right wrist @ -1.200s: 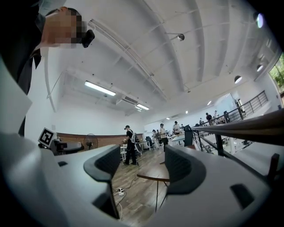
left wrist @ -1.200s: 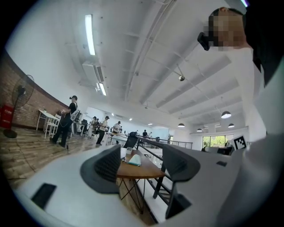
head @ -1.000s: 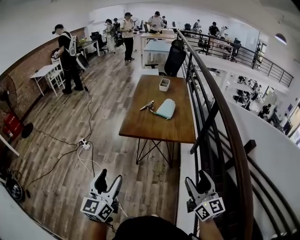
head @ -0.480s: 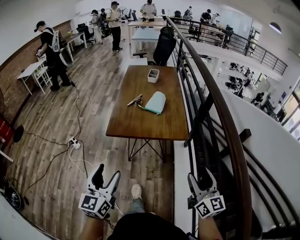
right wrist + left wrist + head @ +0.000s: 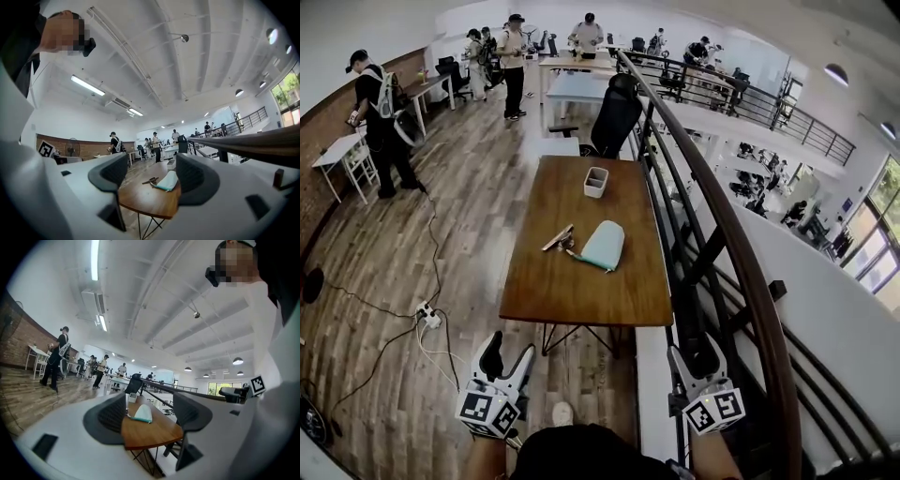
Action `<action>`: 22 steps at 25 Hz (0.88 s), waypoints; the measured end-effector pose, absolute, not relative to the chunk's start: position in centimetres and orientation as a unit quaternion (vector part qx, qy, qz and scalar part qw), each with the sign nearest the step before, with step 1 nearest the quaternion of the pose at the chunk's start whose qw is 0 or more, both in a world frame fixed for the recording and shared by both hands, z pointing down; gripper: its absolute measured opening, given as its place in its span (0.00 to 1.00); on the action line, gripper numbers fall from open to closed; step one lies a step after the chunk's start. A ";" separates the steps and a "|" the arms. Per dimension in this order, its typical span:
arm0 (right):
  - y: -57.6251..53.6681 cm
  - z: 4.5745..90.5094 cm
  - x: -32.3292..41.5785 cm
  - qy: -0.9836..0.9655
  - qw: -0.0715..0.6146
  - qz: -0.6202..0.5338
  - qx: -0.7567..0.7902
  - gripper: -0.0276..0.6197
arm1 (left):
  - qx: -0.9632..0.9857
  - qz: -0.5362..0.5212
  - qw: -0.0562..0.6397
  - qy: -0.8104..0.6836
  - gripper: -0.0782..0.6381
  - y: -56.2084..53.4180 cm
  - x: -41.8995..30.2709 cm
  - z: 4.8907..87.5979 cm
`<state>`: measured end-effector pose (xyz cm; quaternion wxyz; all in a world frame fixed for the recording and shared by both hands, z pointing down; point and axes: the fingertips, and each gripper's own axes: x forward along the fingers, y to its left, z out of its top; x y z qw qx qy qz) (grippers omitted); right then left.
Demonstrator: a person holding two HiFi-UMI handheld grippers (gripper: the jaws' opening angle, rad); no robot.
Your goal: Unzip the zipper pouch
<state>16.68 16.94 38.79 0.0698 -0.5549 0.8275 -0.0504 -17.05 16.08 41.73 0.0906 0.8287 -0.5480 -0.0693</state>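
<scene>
We hold jaws wide, zipper pouch [image 5: 603, 246] unreached.
Head view: it lies on the table [image 5: 572, 300], well ahead of our left gripper [image 5: 508, 352] and right gripper [image 5: 697, 360]. Left gripper view: jaws just opened wider, nothing between them, readied for grabbing. Right gripper view: the same.

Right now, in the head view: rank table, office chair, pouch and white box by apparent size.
1. table
2. office chair, although it stands farther from the camera
3. pouch
4. white box, clearly the smallest
</scene>
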 end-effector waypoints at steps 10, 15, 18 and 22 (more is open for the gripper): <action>8.8 40.4 12.3 0.820 0.055 -0.048 -0.567 0.52 | 0.841 -0.038 0.105 -0.529 0.53 8.3 -20.4 44.0; 7.2 42.1 10.5 0.821 0.048 -0.062 -0.565 0.52 | 0.849 -0.021 0.120 -0.514 0.53 6.2 -20.5 45.8; 6.9 43.1 10.9 0.819 0.035 -0.067 -0.569 0.52 | 0.851 0.000 0.141 -0.507 0.53 5.2 -19.8 47.5; 5.9 44.1 12.5 0.812 0.025 -0.078 -0.577 0.52 | 0.856 0.010 0.151 -0.494 0.53 3.3 -18.0 48.3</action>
